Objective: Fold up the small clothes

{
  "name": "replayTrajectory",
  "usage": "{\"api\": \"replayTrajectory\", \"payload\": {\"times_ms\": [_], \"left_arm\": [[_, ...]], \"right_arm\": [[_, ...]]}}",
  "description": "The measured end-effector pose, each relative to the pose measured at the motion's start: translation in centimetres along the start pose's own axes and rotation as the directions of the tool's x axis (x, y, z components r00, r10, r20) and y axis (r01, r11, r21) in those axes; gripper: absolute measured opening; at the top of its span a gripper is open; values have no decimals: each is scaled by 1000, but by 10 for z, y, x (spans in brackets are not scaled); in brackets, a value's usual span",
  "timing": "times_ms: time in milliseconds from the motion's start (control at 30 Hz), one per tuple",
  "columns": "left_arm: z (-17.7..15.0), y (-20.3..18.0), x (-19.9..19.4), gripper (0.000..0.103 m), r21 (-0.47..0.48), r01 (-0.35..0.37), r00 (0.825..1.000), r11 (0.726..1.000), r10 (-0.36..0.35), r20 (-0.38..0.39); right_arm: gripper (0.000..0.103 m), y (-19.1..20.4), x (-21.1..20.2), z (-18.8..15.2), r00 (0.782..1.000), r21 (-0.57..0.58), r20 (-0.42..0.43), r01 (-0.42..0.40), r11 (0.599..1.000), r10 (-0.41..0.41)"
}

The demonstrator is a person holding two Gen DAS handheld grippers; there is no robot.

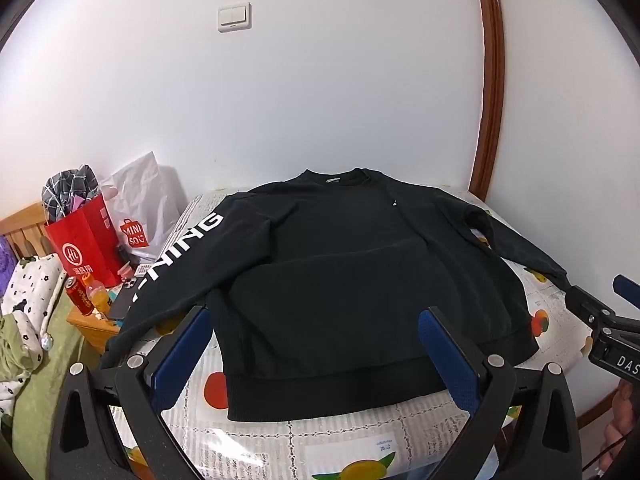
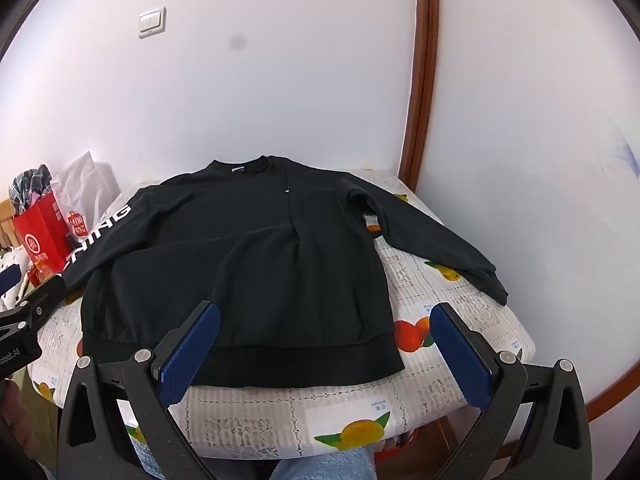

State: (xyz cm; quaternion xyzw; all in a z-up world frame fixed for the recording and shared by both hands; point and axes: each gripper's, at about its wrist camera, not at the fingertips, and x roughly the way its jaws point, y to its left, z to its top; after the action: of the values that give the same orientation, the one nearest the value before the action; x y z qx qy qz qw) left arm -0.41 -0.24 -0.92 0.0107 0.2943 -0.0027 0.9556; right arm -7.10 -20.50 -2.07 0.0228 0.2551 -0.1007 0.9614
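A black long-sleeved sweatshirt (image 1: 340, 280) lies flat and face up on the table, collar at the far side, hem toward me. Its left sleeve with white lettering (image 1: 180, 256) hangs over the table's left edge. Its right sleeve (image 2: 432, 236) lies spread out to the right. My left gripper (image 1: 316, 320) is open and empty, above the hem's left part. My right gripper (image 2: 326, 316) is open and empty, above the hem's right corner. The sweatshirt also shows in the right wrist view (image 2: 240, 264). The right gripper's body shows at the right edge of the left wrist view (image 1: 600, 320).
The table has a fruit-print cloth (image 2: 348, 408) and stands against a white wall with a brown wooden frame (image 2: 420, 80). To the left are a red paper bag (image 1: 84, 248), a white bag (image 1: 140, 208), a can (image 1: 80, 296) and a bottle on a stand, and bedding (image 1: 28, 320).
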Motion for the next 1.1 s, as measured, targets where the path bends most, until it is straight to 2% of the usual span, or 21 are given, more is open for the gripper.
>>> {"api": "replayTrajectory", "payload": {"times_ms": [1100], "left_arm": [[0,16,-4,103,-44,-13,1000,999,13,-1]], "right_arm": [[103,12,-6,-8,1000,-26,18,10,1000,-10]]}}
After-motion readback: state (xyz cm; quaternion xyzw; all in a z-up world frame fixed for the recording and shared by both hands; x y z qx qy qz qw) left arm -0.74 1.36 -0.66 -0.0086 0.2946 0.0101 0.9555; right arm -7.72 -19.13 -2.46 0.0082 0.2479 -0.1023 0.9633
